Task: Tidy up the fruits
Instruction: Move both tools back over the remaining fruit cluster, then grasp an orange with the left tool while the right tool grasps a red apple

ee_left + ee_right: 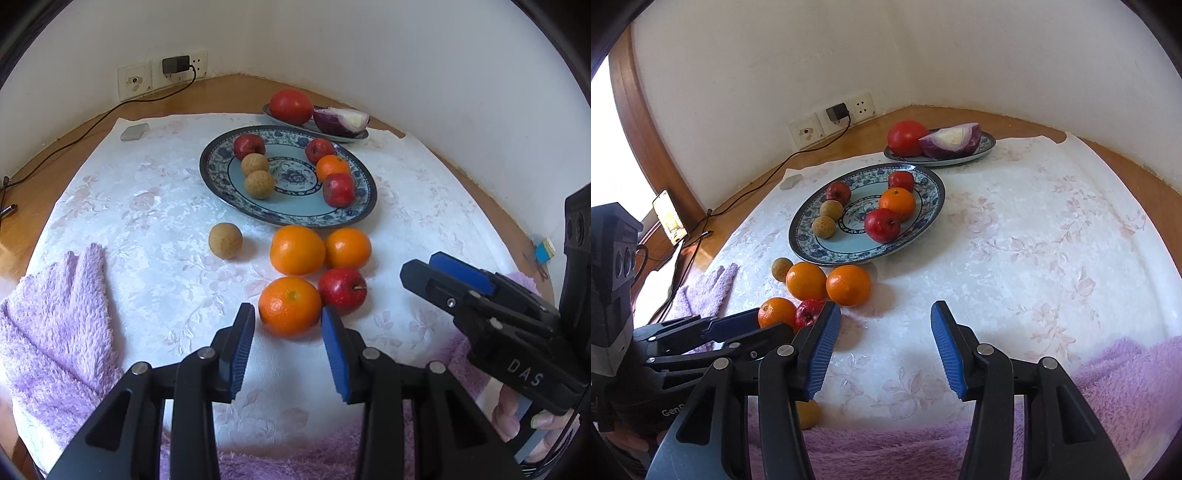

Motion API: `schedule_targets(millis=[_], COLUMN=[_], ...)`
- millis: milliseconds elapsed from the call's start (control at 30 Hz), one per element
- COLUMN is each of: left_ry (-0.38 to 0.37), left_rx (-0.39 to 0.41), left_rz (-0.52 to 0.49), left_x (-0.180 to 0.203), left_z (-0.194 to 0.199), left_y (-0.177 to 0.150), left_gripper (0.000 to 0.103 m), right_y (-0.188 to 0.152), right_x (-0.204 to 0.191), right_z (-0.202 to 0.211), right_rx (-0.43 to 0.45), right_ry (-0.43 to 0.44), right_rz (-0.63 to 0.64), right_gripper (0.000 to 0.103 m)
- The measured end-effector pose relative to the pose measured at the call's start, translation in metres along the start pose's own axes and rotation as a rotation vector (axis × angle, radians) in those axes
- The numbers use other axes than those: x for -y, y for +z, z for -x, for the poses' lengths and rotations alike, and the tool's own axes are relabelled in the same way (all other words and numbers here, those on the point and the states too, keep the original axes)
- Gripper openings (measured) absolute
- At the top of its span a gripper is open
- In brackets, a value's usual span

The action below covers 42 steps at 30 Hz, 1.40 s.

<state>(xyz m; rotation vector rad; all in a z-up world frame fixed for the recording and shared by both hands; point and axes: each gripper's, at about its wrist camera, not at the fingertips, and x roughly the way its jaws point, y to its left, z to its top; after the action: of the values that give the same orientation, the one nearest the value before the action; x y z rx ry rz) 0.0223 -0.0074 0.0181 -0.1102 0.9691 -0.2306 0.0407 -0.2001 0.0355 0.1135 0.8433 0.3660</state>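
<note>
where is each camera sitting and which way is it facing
Left wrist: on the left gripper, angled down at the nearest orange; its open fingers show, and the right gripper and a hand at right.
Right wrist: on the right gripper, angled down over bare tablecloth; its open fingers show, the left gripper at lower left.
Shared: the big plate, loose oranges, tomato, onion, wall sockets.
</note>
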Motion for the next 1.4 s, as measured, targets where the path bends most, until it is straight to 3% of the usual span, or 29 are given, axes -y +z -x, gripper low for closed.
schedule_targets(millis=[700,1400], left_ry=[-0.02,0.047], left_rx=[0.025,0.065], left_rz=[-0.009,0.069], left_x=[-0.002,-0.034], left_z=[-0.004,0.003], left_y=[-0.002,0.001], left_gripper=[0.037,0.037], right_y=[-0.002,-0.002], right_x=[0.0,-0.025], right_z=[-0.007,-0.018], right_rx=[-0.017,-0.053], right_ry=[0.003,0.021], right_rz=[-0.003,0.054], right_gripper=[0.052,0.052])
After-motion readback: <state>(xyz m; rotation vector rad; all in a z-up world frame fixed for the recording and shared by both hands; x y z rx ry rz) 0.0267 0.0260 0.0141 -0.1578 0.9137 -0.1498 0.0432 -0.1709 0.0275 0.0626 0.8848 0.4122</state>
